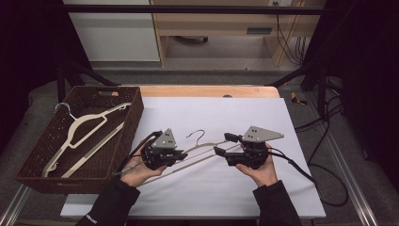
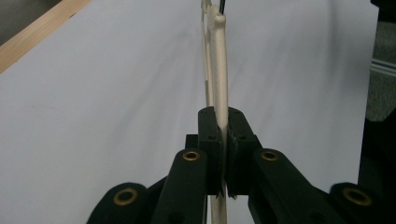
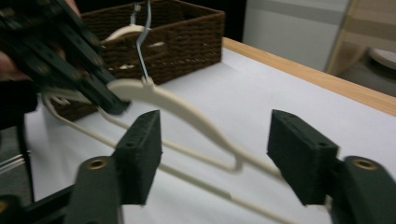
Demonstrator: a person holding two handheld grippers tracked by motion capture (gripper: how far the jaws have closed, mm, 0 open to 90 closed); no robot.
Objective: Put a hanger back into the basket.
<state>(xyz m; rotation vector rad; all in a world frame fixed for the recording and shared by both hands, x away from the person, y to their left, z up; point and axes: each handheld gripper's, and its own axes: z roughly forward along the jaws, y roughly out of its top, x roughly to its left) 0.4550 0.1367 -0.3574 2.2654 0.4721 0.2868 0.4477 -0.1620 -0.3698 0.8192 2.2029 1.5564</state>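
Note:
A cream plastic hanger [image 1: 203, 149] with a metal hook is held above the white sheet [image 1: 211, 113]. My left gripper [image 1: 181, 153] is shut on its left arm; in the left gripper view the pads [image 2: 212, 140] clamp the cream bar [image 2: 220, 70] edge-on. My right gripper [image 1: 223, 144] stands open around the hanger's right end. In the right gripper view the hanger [image 3: 187, 109] runs between the two wide-apart jaws of my right gripper [image 3: 215, 149] without touching the pads, and the left gripper [image 3: 112, 101] grips it farther along.
A brown wicker basket [image 1: 28, 174] stands at the left edge of the table, with a second cream hanger [image 1: 82, 129] lying inside; the same basket [image 3: 196, 28] is in the right gripper view. Cables trail off at the right. A wooden table edge [image 1: 202, 90] runs behind the sheet.

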